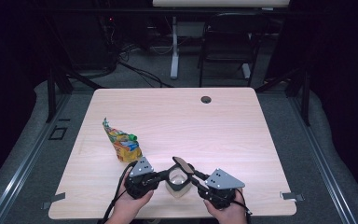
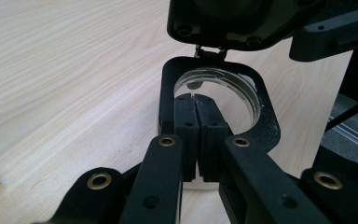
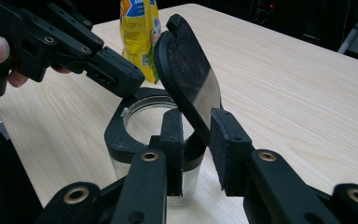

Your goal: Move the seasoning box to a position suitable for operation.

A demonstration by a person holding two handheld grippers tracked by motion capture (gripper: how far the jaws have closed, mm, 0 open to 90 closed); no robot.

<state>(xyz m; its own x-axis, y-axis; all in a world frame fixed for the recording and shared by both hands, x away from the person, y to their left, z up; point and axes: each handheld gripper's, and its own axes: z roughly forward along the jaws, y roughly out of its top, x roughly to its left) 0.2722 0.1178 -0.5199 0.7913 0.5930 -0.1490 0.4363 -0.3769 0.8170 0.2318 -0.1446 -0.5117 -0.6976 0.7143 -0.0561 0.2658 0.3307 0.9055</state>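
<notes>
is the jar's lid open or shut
Open: the hinged lid stands tilted up off the jar, baring its round mouth, with the right tool at its lower edge.

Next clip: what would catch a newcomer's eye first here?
Near the table's front edge, two claws meet over a clear jar with a black collar: the left claw pinches its rim, the right claw grips its raised black lid. Left of them stands a bright yellow snack bag.
</notes>
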